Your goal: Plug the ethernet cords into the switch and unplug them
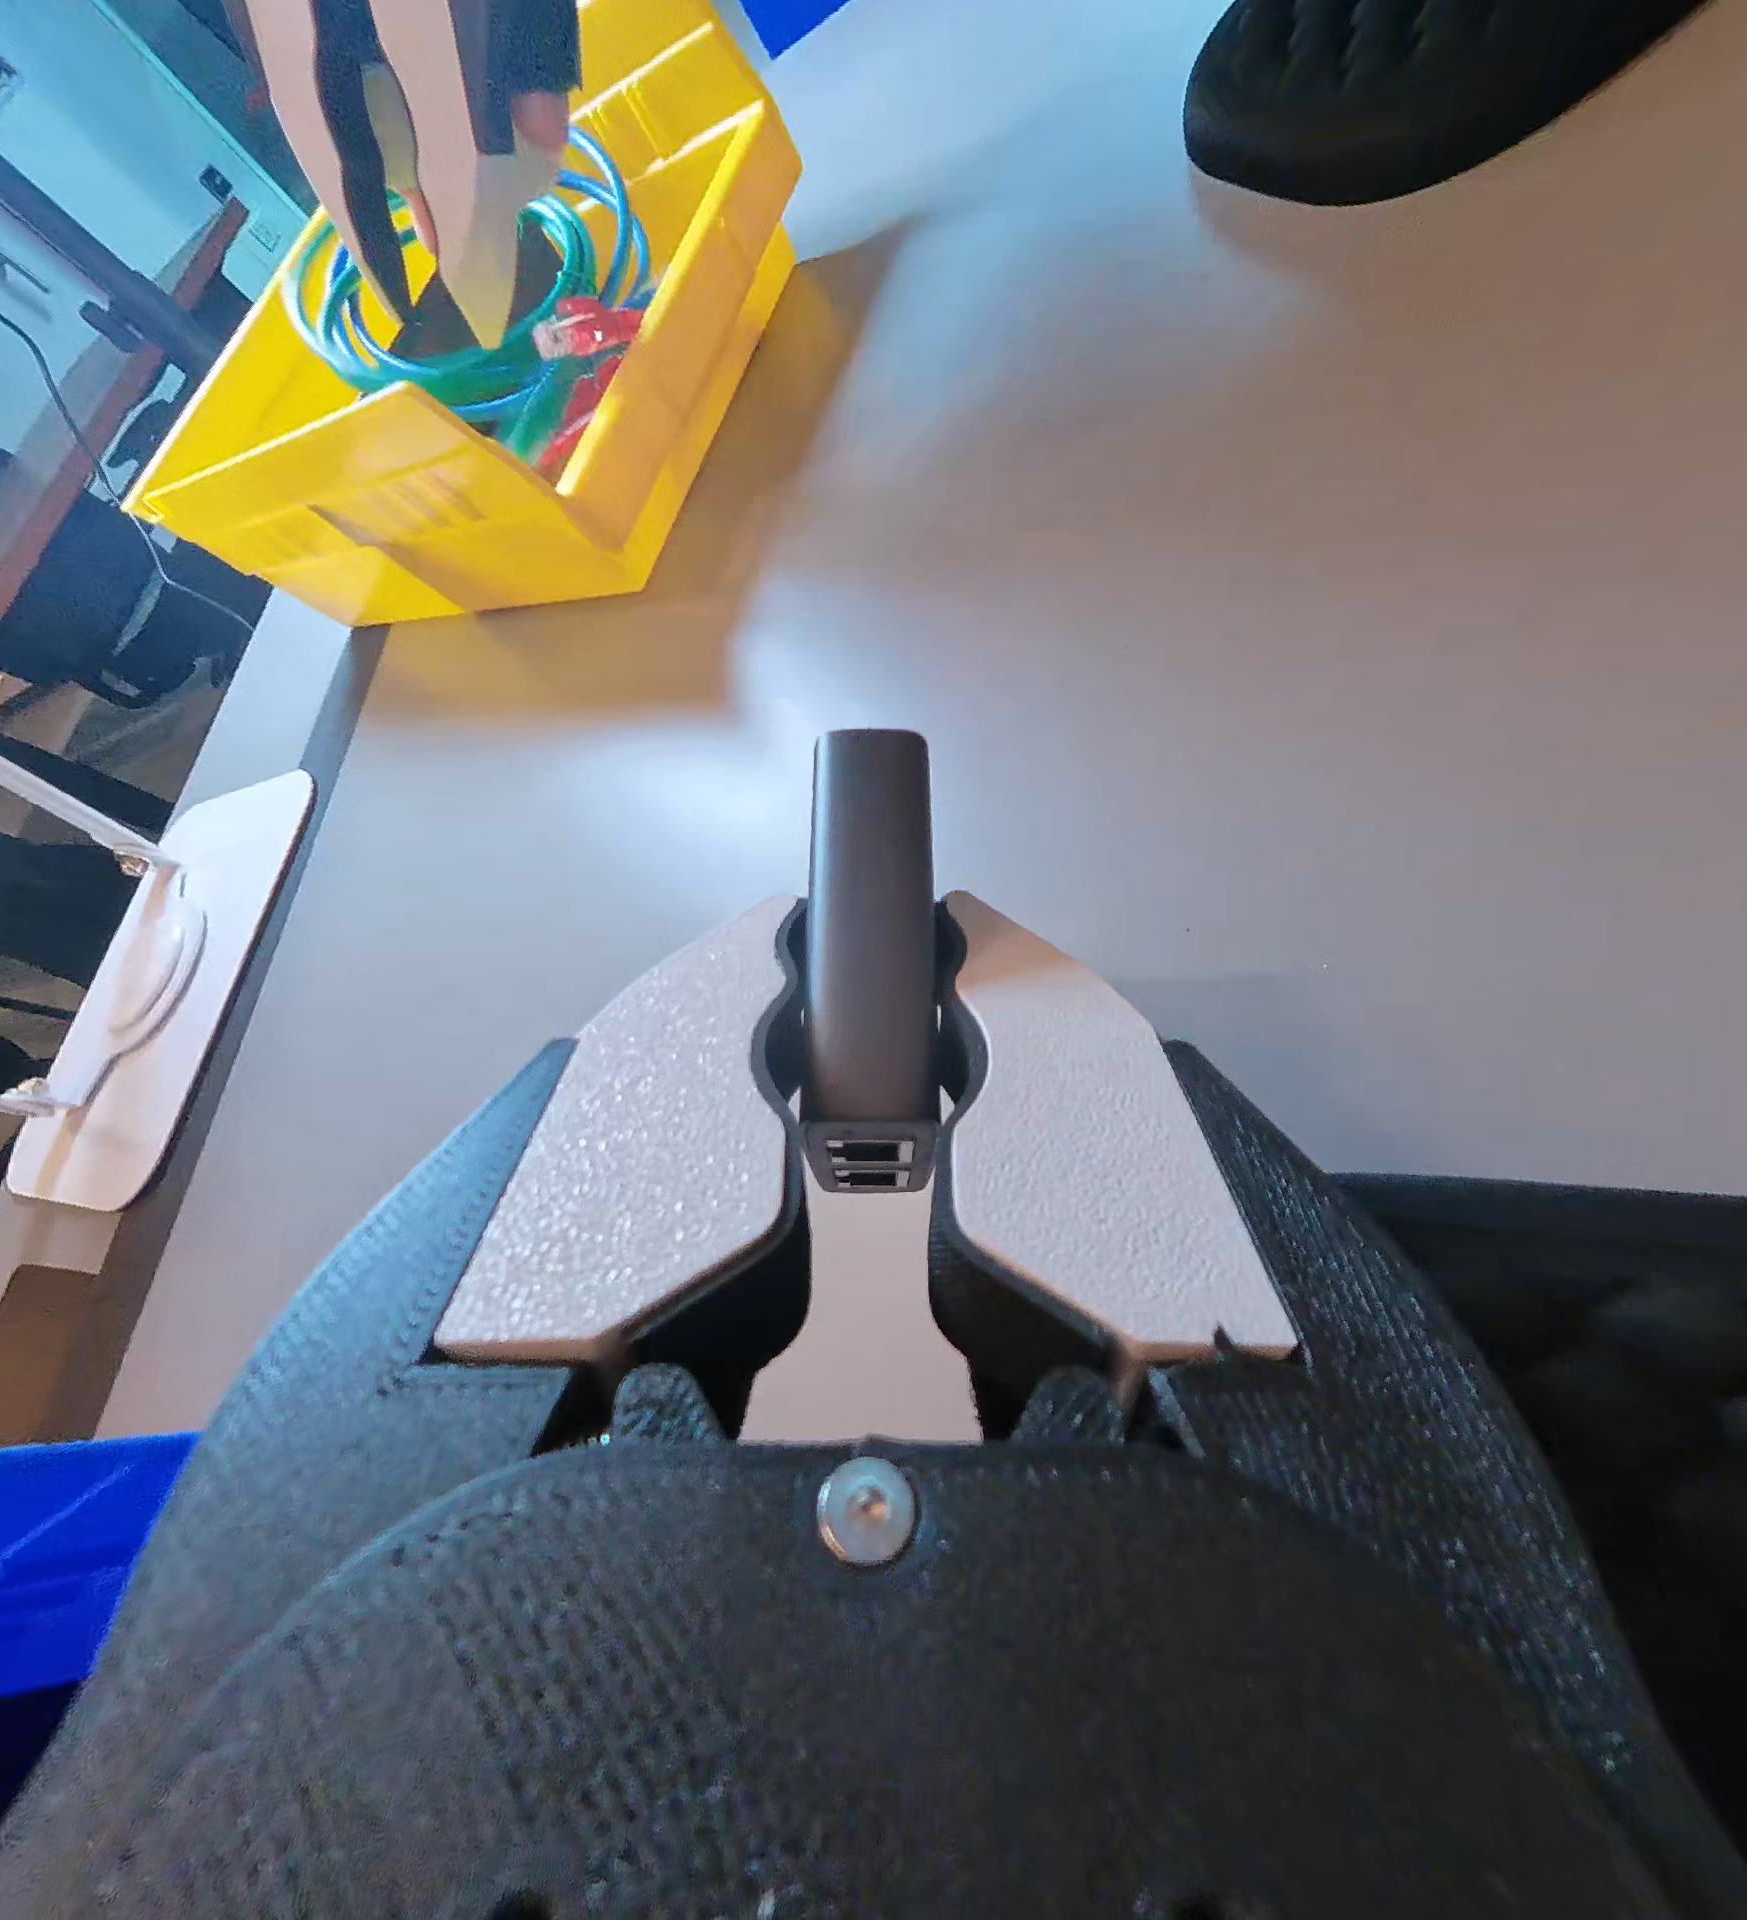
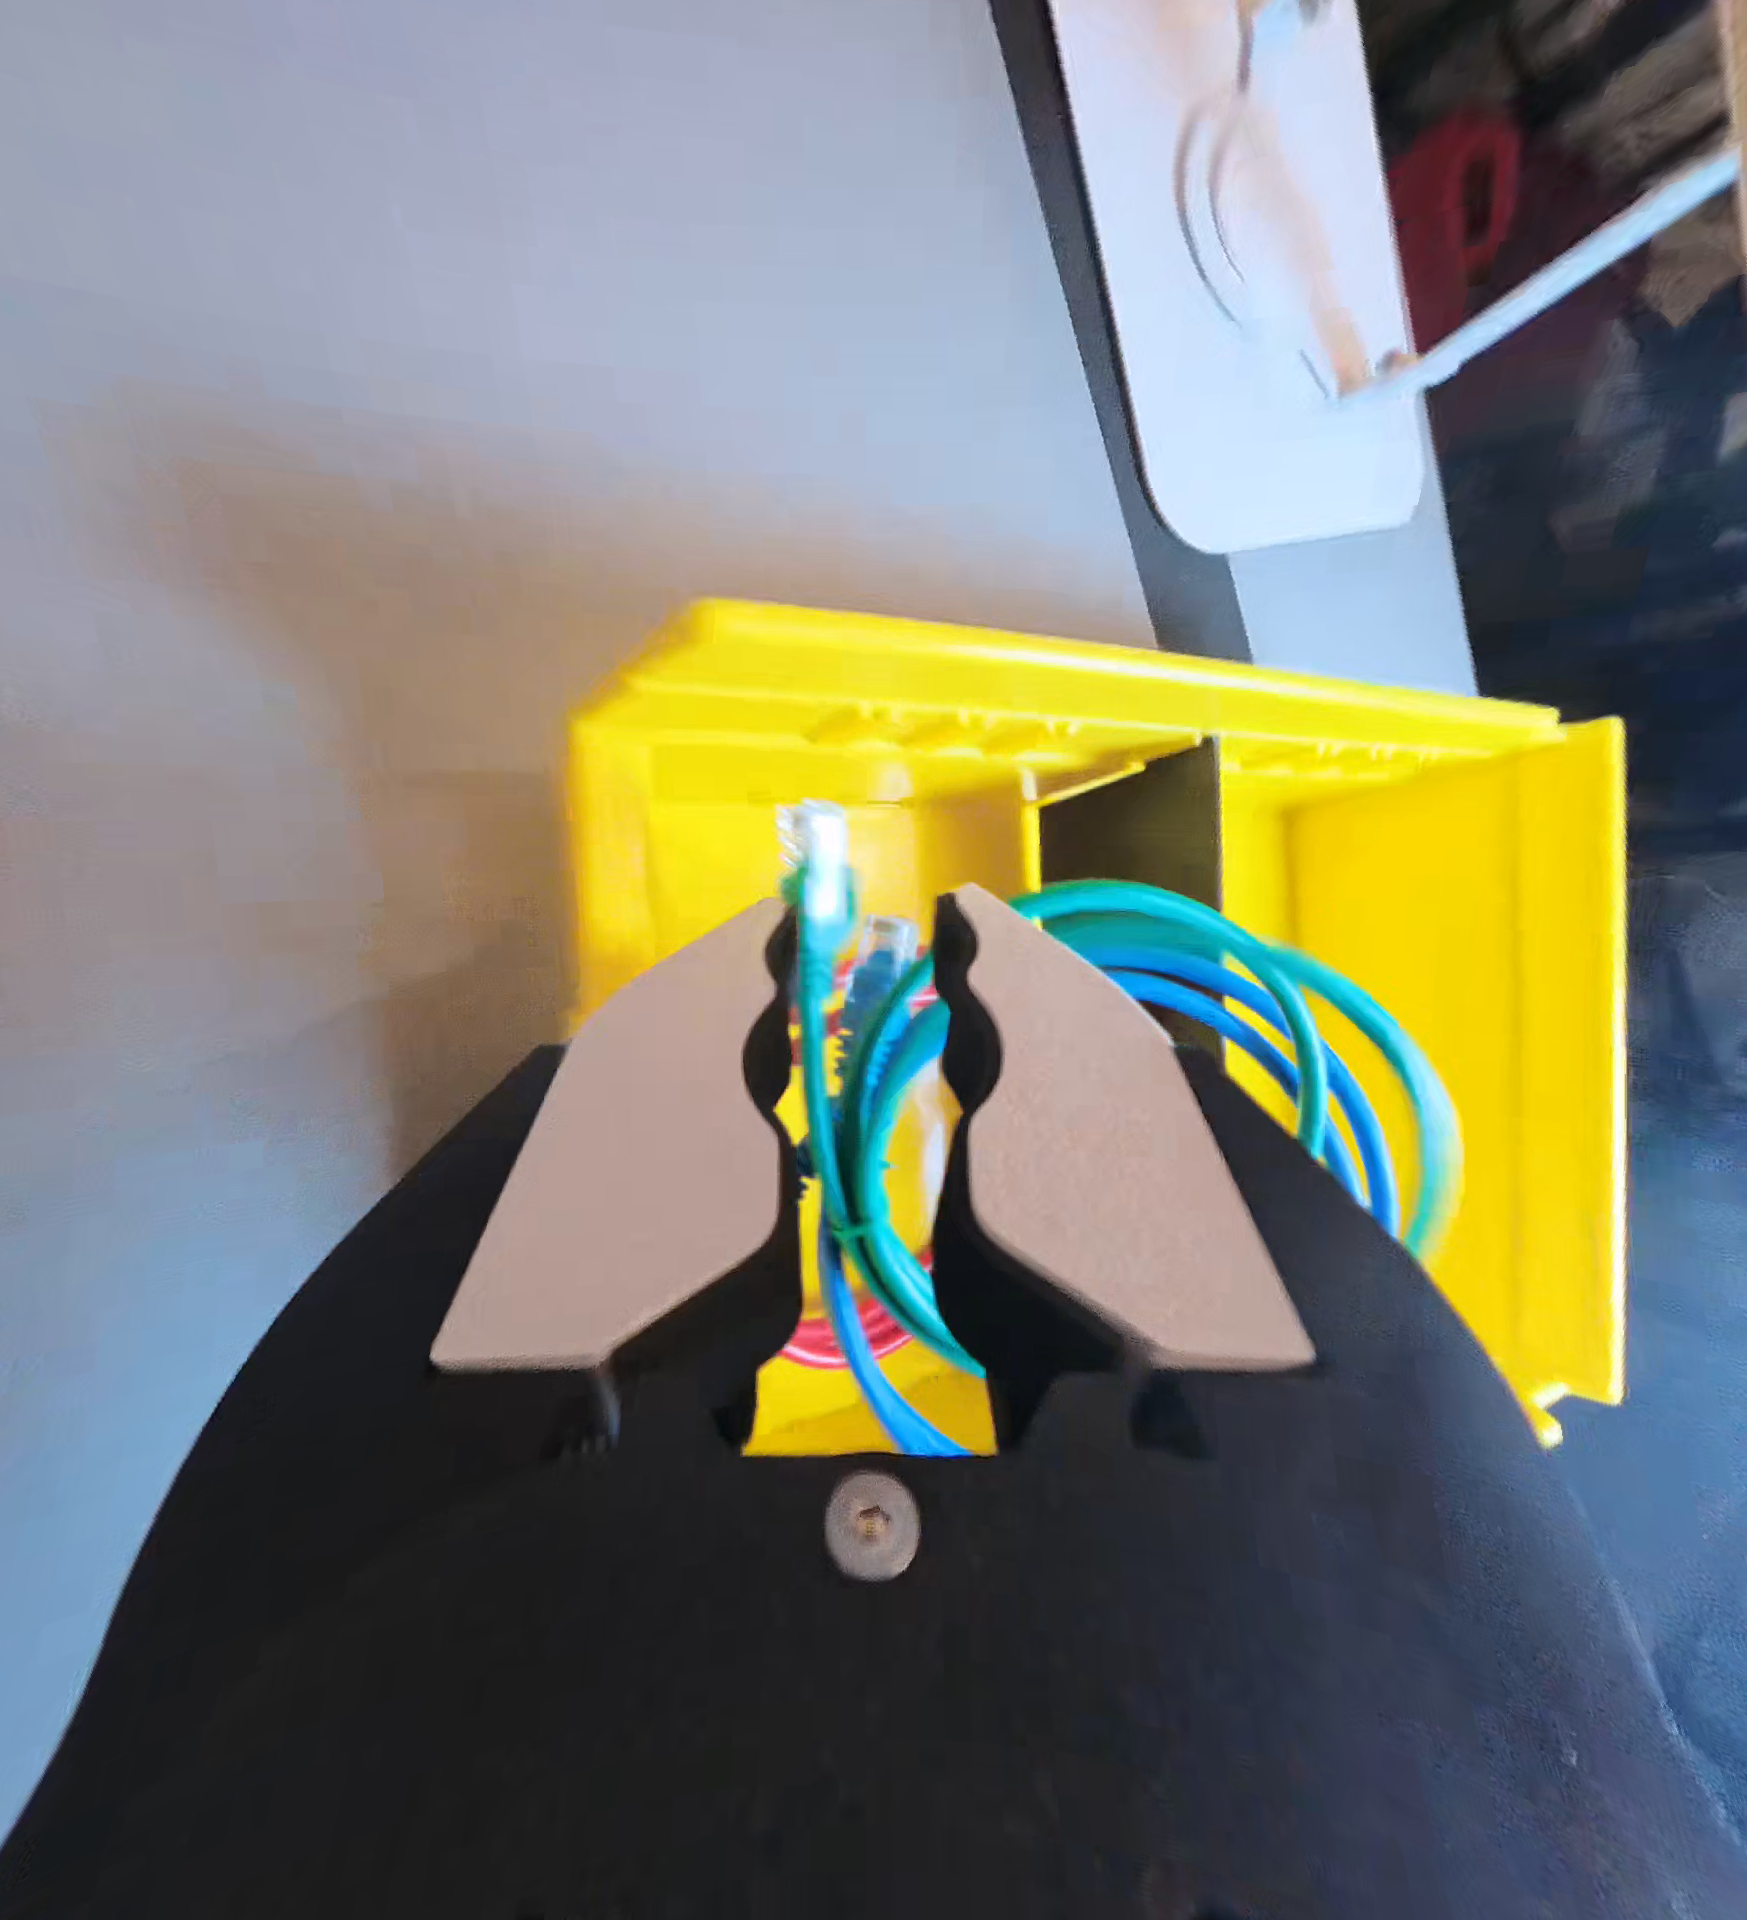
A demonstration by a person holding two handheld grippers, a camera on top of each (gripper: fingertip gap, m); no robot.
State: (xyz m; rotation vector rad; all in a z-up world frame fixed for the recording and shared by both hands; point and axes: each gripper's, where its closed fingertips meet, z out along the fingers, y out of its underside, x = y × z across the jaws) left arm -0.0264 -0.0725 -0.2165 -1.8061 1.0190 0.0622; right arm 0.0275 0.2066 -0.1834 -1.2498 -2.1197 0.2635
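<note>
My left gripper (image 1: 869, 920) is shut on a dark grey switch (image 1: 867, 883) and holds it lengthwise between the fingers, with its ports facing the camera. My right gripper (image 2: 861, 914) points down into a yellow bin (image 2: 1388, 987) with its jaws drawn in on a tied bundle of green and blue ethernet cords (image 2: 853, 1195). A clear plug (image 2: 819, 862) sticks out past the fingertips. The left wrist view shows the right gripper (image 1: 453, 312) over the bin (image 1: 412, 520), among the coiled cords (image 1: 578, 239). A red cord (image 1: 588, 332) lies in the bin under them.
The bin stands at the far left corner of the pale table (image 1: 1264, 623). A white plate (image 1: 173, 987) with a clear fitting sits at the table's left edge. A black object (image 1: 1420, 83) lies at the far right. A blue thing (image 1: 7, 1558) shows at the lower left. One gripper's finger ends stand about 30 cm off the other's. To reach the blue thing (image 1: 7, 1558) in a straight line is about 20 cm for my left fingers, about 35 cm for my right.
</note>
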